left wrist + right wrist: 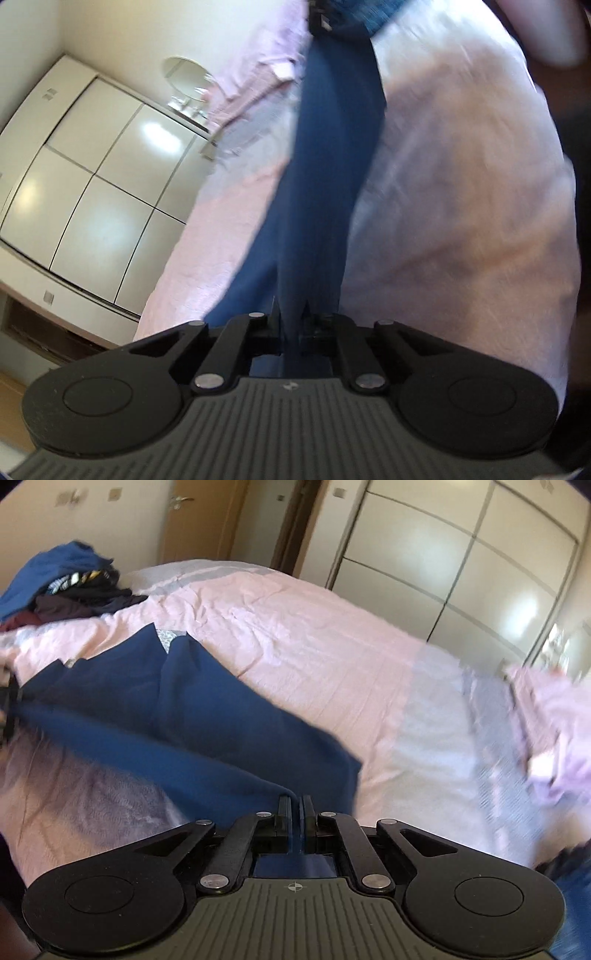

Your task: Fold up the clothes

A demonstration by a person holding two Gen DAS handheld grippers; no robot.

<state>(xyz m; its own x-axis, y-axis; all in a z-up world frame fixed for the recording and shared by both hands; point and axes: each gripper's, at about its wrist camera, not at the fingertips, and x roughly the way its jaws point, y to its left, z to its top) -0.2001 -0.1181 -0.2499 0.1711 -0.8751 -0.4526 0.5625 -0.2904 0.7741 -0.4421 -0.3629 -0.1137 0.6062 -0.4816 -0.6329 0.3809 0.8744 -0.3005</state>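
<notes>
Left claw (pixel 291 325) is clamped on a navy blue garment (pixel 332 166); fabric runs up from between the pinched fingers as a long taut strip toward the top of the left wrist view, where a dark shape, prob. the other claw, holds the far end, though blur makes that unclear. Right claw (pixel 296 805) is likewise closed tight on the same garment (pixel 177 709), w/ a thin fold of blue caught between its fingers. In the right wrist view the cloth spreads out to the left over the bed (pixel 314 635), part lifted, part resting on the pink sheet. A patterned label or lining shows near the garment's upper edge.

A pile of clothes (pixel 70 587), blue on top w/ dark and striped pieces under it, sits at the bed's far left corner, well apart from the held garment. A pale lilac item (pixel 546 720) lies at the right edge of the bed. White wardrobe doors (pixel 461 561) stand beyond the bed; a wooden door is to their left. Both views are motion-blurred.
</notes>
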